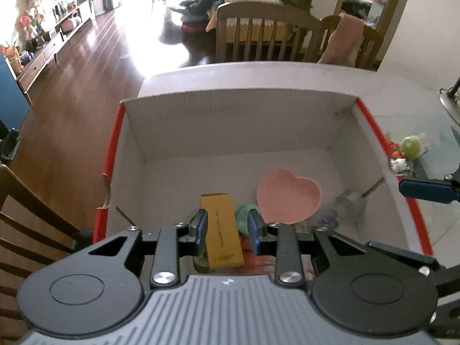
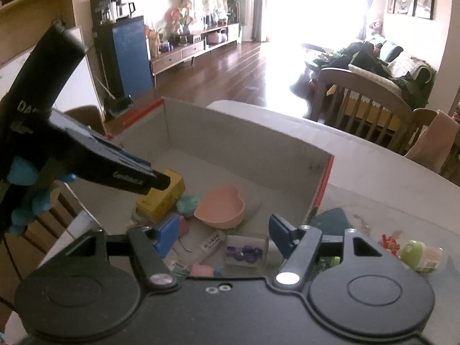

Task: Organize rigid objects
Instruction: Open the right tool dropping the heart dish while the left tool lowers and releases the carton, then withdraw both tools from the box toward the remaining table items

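A white cardboard box [image 1: 230, 120] with red edges stands on the table and holds several small items. My left gripper [image 1: 227, 227] hangs over its near end, shut on a yellow carton [image 1: 220, 218] that sticks out past the fingertips. From the right wrist the same left gripper [image 2: 161, 182] meets the tilted yellow carton [image 2: 164, 198]. A pink heart-shaped bowl [image 1: 287, 198] and a green lump [image 1: 244, 215] lie just beyond. My right gripper [image 2: 221, 238] is open over the box's near corner, above a clear tube [image 2: 211, 244] and a small case of purple beads [image 2: 244, 251], holding nothing.
A blue-gloved hand [image 2: 26, 195] holds the left tool. To the right of the box, a green-capped jar [image 2: 417, 254] and small red bits [image 2: 389, 243] lie on the table [image 2: 373, 172]. Wooden chairs [image 1: 267, 34] stand past the far edge, another chair [image 1: 28, 224] at the left.
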`<state>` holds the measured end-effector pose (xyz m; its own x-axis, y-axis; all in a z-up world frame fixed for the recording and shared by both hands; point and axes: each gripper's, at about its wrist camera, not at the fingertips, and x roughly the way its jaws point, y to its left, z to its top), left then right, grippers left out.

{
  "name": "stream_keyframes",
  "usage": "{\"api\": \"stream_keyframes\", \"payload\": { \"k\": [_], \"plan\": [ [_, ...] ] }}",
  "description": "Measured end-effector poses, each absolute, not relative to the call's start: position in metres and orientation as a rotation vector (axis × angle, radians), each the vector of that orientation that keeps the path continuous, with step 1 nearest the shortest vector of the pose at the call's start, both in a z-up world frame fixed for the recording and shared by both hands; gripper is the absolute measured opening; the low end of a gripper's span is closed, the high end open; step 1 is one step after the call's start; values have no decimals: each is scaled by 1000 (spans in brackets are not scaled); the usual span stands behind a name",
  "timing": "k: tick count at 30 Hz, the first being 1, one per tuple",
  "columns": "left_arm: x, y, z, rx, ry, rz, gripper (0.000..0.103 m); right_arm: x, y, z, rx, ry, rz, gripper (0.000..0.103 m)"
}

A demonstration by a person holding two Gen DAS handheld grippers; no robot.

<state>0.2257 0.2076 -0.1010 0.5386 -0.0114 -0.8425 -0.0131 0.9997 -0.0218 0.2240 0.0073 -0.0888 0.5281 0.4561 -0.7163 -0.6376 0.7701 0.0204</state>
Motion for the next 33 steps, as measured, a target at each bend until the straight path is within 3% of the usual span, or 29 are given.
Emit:
{"api": "stream_keyframes", "payload": {
  "k": [9, 14, 33],
  "plan": [
    [194, 194, -60, -44, 909, 7, 29, 198, -18, -59, -193, 713, 686, 74],
    [178, 180, -40, -44, 864, 5, 29, 184, -38, -46, -150, 680, 684, 82],
    [148, 82, -10, -21, 762, -30, 30, 169, -143, -20, -29, 611, 675, 95]
  ]
}}
